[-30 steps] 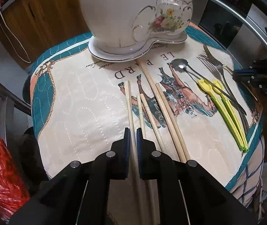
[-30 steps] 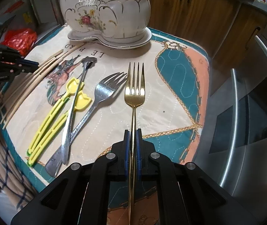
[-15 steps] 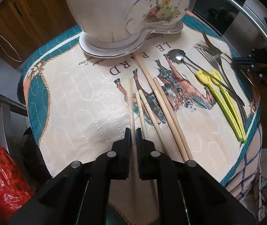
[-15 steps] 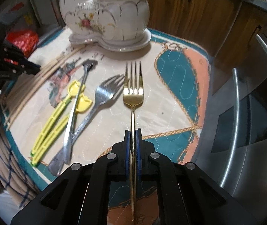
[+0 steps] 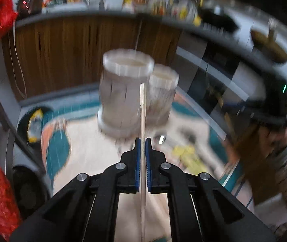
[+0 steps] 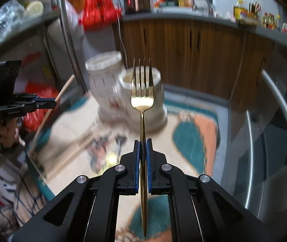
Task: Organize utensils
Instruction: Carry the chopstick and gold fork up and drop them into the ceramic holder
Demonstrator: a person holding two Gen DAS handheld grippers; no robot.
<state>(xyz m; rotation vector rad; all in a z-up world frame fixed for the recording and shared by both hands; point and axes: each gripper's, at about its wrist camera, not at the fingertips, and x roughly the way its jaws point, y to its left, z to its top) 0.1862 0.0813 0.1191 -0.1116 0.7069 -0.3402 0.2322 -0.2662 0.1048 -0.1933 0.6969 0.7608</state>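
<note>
Left gripper (image 5: 142, 141) clamps one wooden chopstick (image 5: 142, 109), right gripper (image 6: 142, 142) a gold fork (image 6: 142, 100) — both before the twin-cup ceramic holder (image 6: 123, 94), contents blurred, at centre frame.

Beyond my table runs a wooden cabinet (image 6: 203, 54) under a grey counter (image 6: 183, 14) crowded with bottles (image 6: 268, 20); red plastic bags (image 6: 97, 6) hang left, near a rice cooker (image 6: 136, 3).

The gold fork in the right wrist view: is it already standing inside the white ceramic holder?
No, the gold fork is clamped by its handle in the right claw, tines up, apart from the white ceramic holder.
</note>
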